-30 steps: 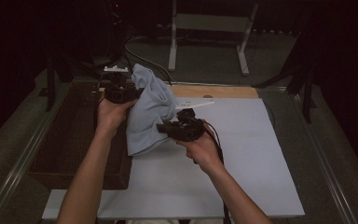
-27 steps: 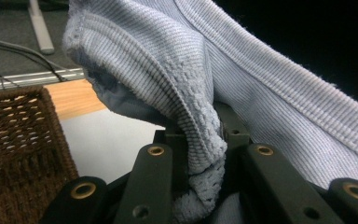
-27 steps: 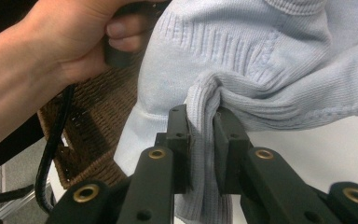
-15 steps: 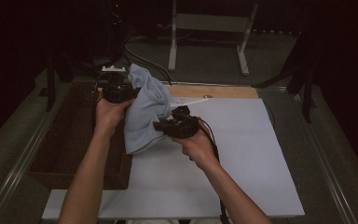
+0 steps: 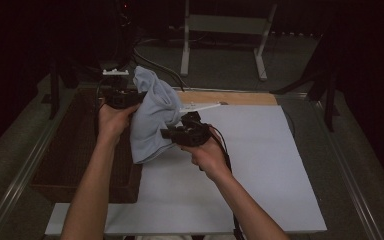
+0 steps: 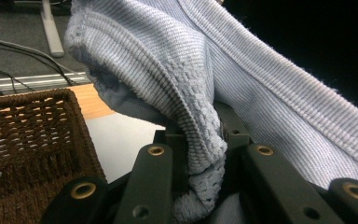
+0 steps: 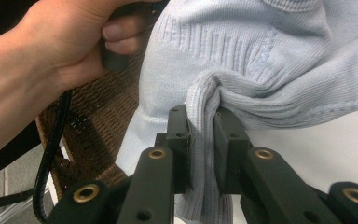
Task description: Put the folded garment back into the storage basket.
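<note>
The left claw [image 5: 136,96] is biting down on a bunched fold of the pale blue sweater [image 5: 152,117], its two black jaws pressing a thick ribbed edge between them, as the left gripper view is showing close up [image 6: 200,154]. The right claw [image 5: 166,133] is likewise clamping a gathered fold of the same sweater [image 7: 261,60], the knit squeezing up and out between its jaws [image 7: 205,149] in the right gripper view. Between the two claws the sweater is hanging in the air, lifted off the white board [image 5: 260,165], above the board's far left corner and the near edge of the basket [image 5: 75,150]. Its top is rising above the left claw and its lower hem is drooping toward the board's left edge.

Set against the frames from a moment ago, very little is changing: both claws are keeping their grip, both hands are staying nearly where they were, and the sweater is hanging in much the same bunched shape.

The brown wicker basket is sitting just beside the board's left edge, under the left hand [image 5: 111,120]. Its woven wall is showing in the left gripper view [image 6: 32,135], and what I can see of its inside is dark; I cannot tell whether anything is lying in it. A strip of bare wood [image 5: 230,97] is running along the board's far edge.
</note>
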Demonstrator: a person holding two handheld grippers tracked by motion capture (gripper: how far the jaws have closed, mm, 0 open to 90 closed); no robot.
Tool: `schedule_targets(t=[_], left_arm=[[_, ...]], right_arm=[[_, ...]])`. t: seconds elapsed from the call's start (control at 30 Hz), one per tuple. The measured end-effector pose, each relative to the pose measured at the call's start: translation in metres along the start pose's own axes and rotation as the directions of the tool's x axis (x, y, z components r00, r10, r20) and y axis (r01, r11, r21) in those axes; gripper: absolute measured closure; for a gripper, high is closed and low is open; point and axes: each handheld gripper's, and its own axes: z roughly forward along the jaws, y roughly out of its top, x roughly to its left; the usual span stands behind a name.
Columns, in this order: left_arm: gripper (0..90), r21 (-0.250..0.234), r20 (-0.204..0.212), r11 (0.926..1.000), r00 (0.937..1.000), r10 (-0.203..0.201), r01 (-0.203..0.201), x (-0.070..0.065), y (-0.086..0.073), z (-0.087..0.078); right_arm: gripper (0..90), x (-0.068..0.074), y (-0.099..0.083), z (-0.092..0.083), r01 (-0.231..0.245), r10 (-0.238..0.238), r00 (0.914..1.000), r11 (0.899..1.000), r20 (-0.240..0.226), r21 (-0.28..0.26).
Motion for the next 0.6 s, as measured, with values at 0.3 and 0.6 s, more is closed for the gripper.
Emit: schedule_targets(t=[0.3,0.6], left_arm=[[80.4,0.005,-0.014,1.0000,0.9999,0.007,-0.007,0.004,-0.001,-0.005],[80.3,-0.007,-0.027,0.9999,0.9996,0.010,-0.010,0.006,0.004,-0.016]], right_arm=[[79.0,0.003,0.001,0.005,-0.004,0.004,0.9999,1.000,-0.013,-0.002],[79.0,0.009,0.006,0.006,-0.007,0.007,0.9995,1.000,-0.031,-0.017]])
